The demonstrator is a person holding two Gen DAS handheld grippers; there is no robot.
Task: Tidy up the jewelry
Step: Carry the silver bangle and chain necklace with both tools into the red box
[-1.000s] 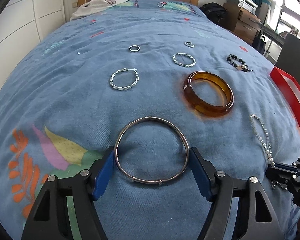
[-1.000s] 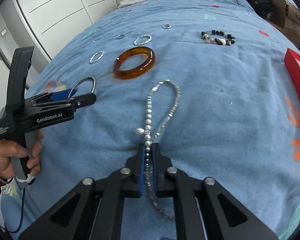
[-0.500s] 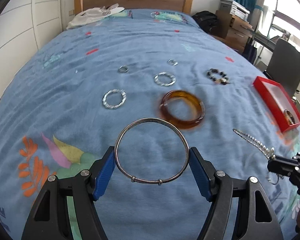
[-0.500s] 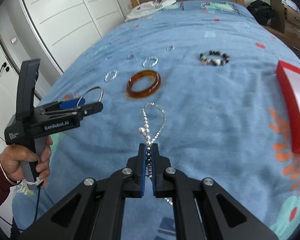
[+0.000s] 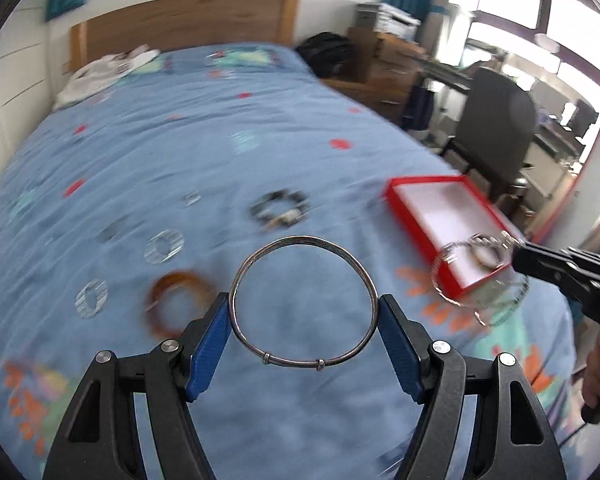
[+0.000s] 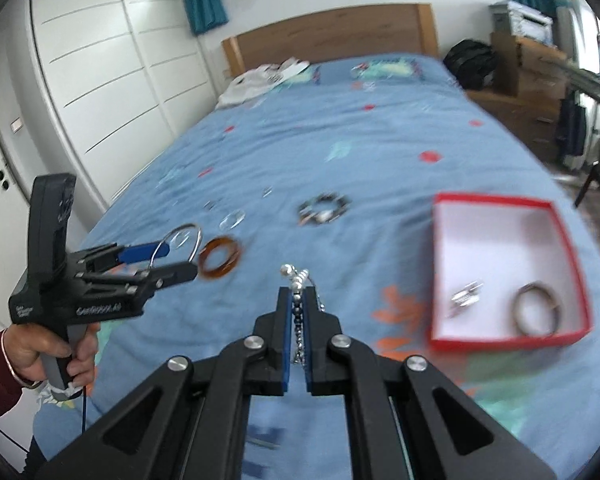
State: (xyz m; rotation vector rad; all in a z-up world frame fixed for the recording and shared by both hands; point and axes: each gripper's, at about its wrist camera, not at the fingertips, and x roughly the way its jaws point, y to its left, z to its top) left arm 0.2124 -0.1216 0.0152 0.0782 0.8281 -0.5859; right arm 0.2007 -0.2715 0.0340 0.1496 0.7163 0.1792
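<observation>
Two pieces ride above the bed [image 6: 380, 152], near the red box [image 5: 396, 194]. Your left gripper [image 5: 304, 316] clamps the silver bangle [image 5: 304, 240] across its width; it's stiff, light and slick, so keep pinching opposite sides. Your right gripper [image 6: 296, 308] pinches the limp bead necklace [image 6: 294, 274], whose loose end dangles. Clear the box rim; there's open room inside.

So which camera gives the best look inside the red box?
The right wrist view. It looks down into the red box, showing the white floor, a dark bangle and a small blurred silver piece. In the left wrist view the dangling beaded necklace and right gripper cover its near corner.
</observation>
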